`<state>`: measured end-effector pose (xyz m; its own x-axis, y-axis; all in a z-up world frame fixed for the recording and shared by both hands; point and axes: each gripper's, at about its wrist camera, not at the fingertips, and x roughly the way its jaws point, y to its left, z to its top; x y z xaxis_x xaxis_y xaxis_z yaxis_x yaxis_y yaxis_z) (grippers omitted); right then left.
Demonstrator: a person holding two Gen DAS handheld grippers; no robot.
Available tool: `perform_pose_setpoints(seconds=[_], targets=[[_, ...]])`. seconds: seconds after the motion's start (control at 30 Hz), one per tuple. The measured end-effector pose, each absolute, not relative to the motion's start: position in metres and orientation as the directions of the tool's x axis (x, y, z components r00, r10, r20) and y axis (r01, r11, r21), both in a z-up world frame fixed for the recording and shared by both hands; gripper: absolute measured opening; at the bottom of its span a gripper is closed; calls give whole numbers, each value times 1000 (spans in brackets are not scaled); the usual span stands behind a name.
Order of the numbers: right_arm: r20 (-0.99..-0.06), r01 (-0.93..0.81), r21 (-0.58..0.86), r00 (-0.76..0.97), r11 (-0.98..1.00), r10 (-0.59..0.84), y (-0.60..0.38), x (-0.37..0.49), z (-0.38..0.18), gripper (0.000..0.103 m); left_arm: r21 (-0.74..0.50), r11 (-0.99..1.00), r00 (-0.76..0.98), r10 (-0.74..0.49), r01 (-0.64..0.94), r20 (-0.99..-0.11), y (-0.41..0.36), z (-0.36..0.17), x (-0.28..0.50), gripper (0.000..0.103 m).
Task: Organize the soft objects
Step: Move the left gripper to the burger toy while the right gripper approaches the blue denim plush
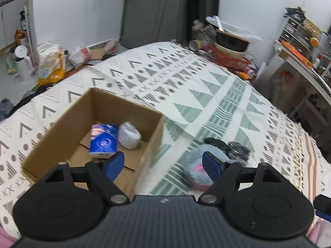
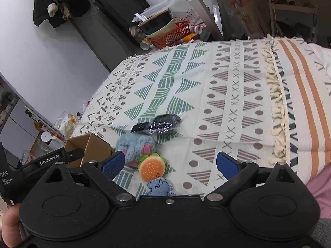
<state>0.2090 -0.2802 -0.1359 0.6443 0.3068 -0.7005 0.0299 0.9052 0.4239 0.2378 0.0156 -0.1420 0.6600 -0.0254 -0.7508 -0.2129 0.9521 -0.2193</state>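
Left-wrist view: my left gripper (image 1: 163,164) hangs spread wide and empty over the near corner of a cardboard box (image 1: 62,128) set on the patterned bedspread (image 1: 217,95). Inside the box lie a blue tissue pack (image 1: 103,140) and, touching its right side, a white wrapped bundle (image 1: 129,135), both on the box floor toward the far wall. The box sits with its top open, which I judge makes it the collecting point for the soft things.

Just right of the box, on the spread, rests a grey plush toy (image 1: 198,165) with pink patches, partly behind my right-hand finger pad in this view. Touching its far side is a black item in clear wrapping (image 1: 238,148).

Right-wrist view: my right gripper (image 2: 170,164) is likewise parted and holding nothing, poised low above the spread. Between and just below its pads lie an orange burger-shaped toy (image 2: 152,167) with a green rim and a small blue plush piece (image 2: 159,187), touching each other. The grey plush lies just beyond them, near the box corner, and the wrapped black item beyond that.

By my reading, two items are packed and four remain loose, clustered near the box so each is a short carry. The burger toy looks the nearest pick for my right gripper.
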Motion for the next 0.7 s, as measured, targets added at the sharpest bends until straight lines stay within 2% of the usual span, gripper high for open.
perform_pose_setpoints(seconds=[0.3,0.7], targets=[[-736,77,421,611,904,291,-282,213,-152,96,-250,955,628,-97,-161,-772,-7,-155,233,81],[-756,116,487,552,866,351,-283,226,-175,96,-306,948,553,-210,-86,-806,-36,-185,237,78]])
